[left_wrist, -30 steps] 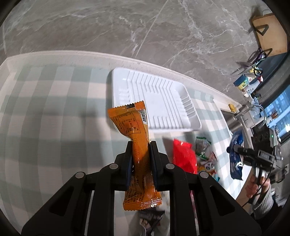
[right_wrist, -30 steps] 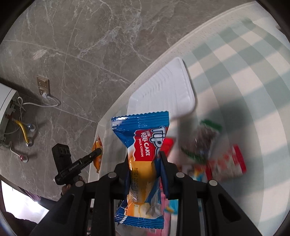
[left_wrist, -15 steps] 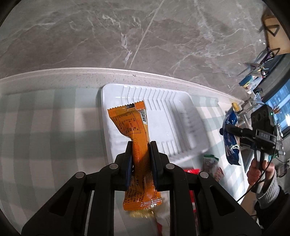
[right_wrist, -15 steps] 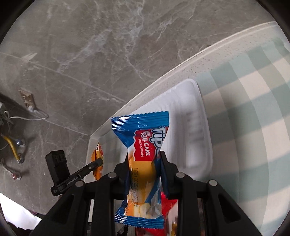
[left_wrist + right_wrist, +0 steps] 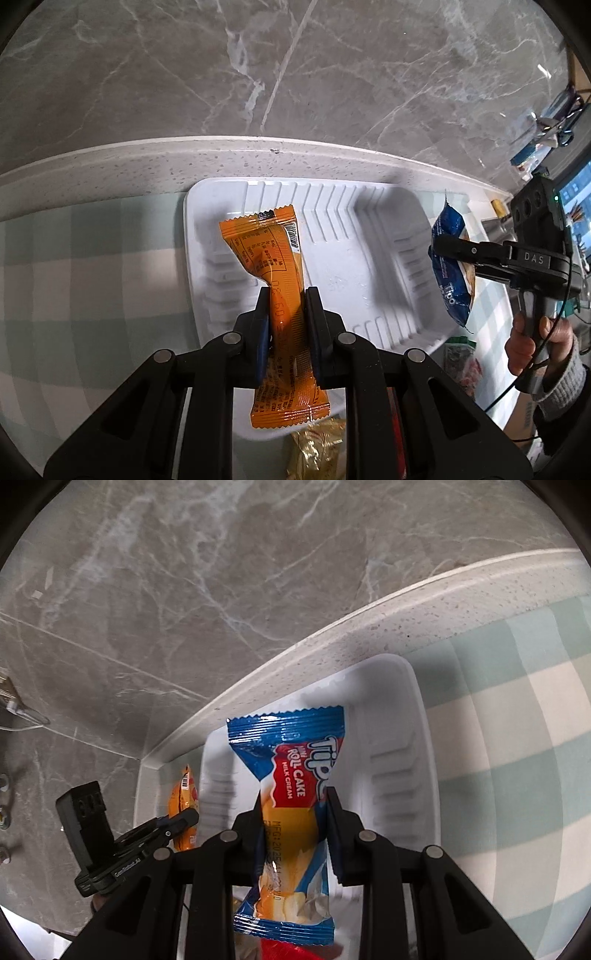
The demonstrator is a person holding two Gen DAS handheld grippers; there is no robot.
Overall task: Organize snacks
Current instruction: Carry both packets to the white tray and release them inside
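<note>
Left gripper [image 5: 283, 325] clamps the orange pack [image 5: 275, 295] at mid-length, long axis pointing ahead, hanging over the tray's [image 5: 369, 258] left half; tray floor lies directly below and ahead. Right gripper [image 5: 293, 812] clamps the blue pack [image 5: 295, 805] likewise, over the tray's [image 5: 417, 746] right half. Both packs are poised for release; neither touches the tray.

Both hands have carried their packets from above the loose snack pile to over the white tray [image 5: 369, 280]. The orange snack bar [image 5: 273, 273] now hangs above the tray's left half, and the blue Tipo roll cake [image 5: 291, 775] seemingly over its right end.
</note>
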